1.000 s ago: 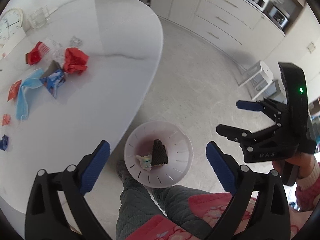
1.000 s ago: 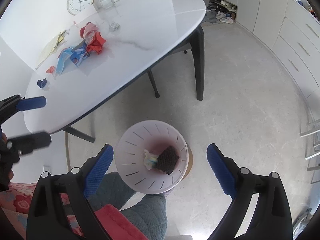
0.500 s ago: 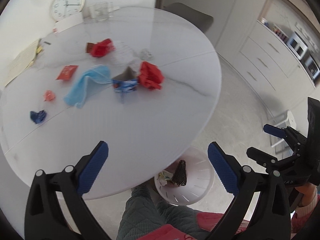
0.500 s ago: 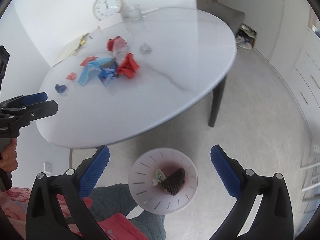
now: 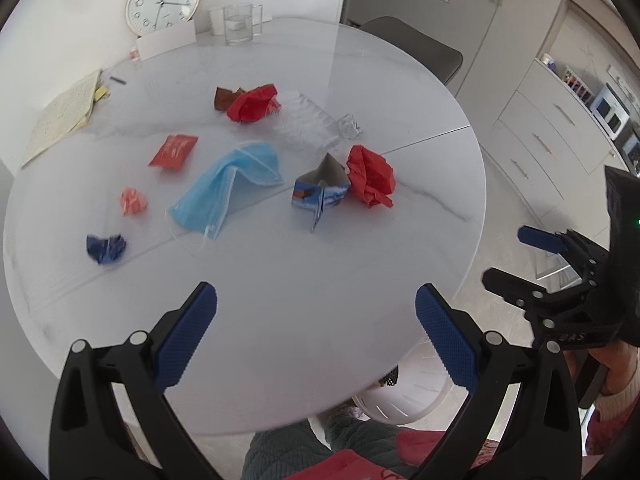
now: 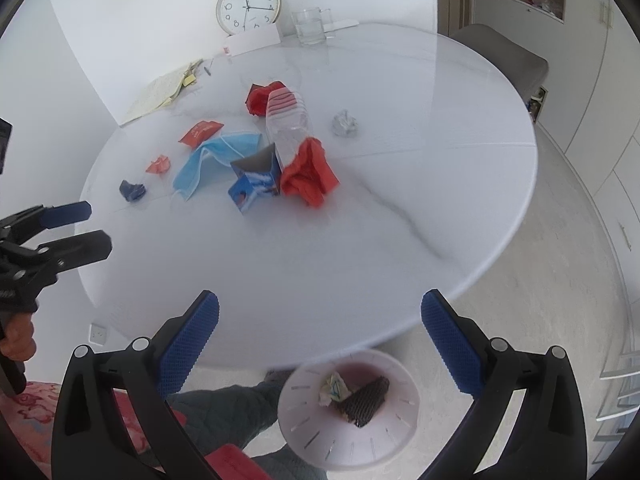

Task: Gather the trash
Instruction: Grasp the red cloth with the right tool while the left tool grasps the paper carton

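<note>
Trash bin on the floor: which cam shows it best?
Right wrist view: the trash bin shows nearly whole, open top up, with a dark mesh piece inside. In the left wrist view the table covers all but a sliver of its rim.

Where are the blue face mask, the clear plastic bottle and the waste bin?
blue face mask (image 5: 228, 190), left wrist view, middle of its folded fabric.
clear plastic bottle (image 6: 290, 126), right wrist view, ribbed body.
waste bin (image 6: 296, 408), right wrist view, inner wall.
</note>
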Tool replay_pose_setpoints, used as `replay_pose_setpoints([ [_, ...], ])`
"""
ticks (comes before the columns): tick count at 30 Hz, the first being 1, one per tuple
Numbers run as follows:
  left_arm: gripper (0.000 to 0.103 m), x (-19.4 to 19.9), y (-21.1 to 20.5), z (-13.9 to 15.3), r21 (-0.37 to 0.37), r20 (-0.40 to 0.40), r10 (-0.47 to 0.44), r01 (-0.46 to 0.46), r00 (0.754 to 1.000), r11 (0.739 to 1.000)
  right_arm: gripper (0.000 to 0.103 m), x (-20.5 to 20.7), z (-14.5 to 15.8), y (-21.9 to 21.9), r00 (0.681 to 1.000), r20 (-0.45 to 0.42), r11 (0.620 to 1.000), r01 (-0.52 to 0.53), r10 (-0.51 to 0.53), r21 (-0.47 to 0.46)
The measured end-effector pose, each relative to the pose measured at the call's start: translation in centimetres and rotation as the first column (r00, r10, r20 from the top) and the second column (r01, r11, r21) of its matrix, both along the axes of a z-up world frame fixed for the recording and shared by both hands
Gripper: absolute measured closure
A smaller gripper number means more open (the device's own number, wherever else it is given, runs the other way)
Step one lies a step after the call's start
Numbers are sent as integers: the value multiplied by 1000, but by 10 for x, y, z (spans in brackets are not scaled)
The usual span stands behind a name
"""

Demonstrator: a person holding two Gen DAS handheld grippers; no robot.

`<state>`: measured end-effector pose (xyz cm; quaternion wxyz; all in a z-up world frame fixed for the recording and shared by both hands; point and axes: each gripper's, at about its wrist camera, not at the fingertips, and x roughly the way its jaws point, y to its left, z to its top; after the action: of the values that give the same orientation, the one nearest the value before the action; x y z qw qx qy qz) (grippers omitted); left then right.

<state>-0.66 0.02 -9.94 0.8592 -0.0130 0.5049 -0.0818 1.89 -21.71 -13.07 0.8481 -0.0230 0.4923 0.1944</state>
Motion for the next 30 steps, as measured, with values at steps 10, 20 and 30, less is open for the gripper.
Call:
replay_pose_setpoints([
  [10,8,38,15,-17,-27,-49,-105,104,993,994,5,76,-39,46,999,-24,997,-48,46,-66],
  [20,8,82,17,-37,-62,-76,-212,208,974,976,34,132,-73,63,990,-96,990,-109,100,-89],
  [30,8,131,-17,-66,-31,-75,-323,321,944,946,86,136,-78,51,981,-173,996,-89,86,-8],
])
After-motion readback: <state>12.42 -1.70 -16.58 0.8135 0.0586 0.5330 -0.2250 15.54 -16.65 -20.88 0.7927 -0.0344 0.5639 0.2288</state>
